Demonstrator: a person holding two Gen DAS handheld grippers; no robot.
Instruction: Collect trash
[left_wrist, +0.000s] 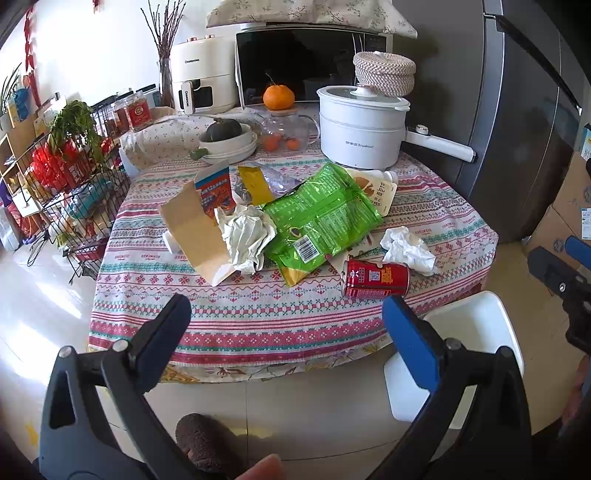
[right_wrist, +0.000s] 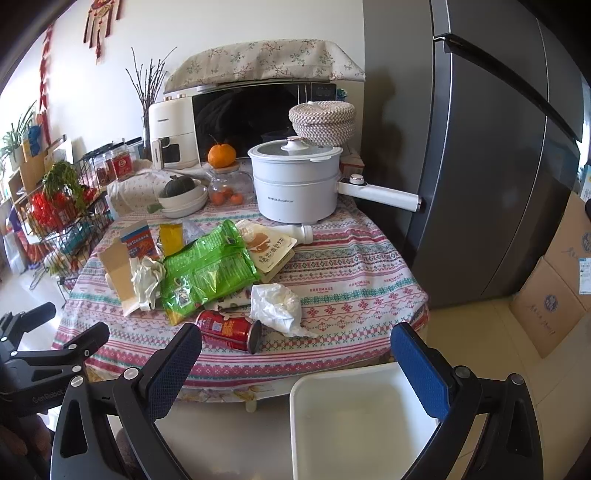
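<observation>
Trash lies on the patterned tablecloth (left_wrist: 258, 314): a red can (left_wrist: 376, 278) on its side (right_wrist: 227, 328), a green snack bag (left_wrist: 321, 218) (right_wrist: 208, 269), crumpled white tissues (left_wrist: 406, 249) (right_wrist: 275, 304), crumpled paper (left_wrist: 245, 236), an opened cardboard box (left_wrist: 195, 229) and a beige pouch (right_wrist: 269, 247). A white bin (right_wrist: 354, 424) stands on the floor at the table's front edge (left_wrist: 476, 325). My left gripper (left_wrist: 286, 317) is open and empty, before the table edge. My right gripper (right_wrist: 295, 350) is open and empty, above the bin.
A white electric pot (left_wrist: 360, 125), bowl with a squash (left_wrist: 227, 136), glass jar with an orange (left_wrist: 279, 98), microwave (left_wrist: 310, 66) and air fryer stand at the table's back. A wire rack (left_wrist: 74, 206) stands left. A grey fridge (right_wrist: 498, 166) and cardboard boxes (right_wrist: 554, 295) stand right.
</observation>
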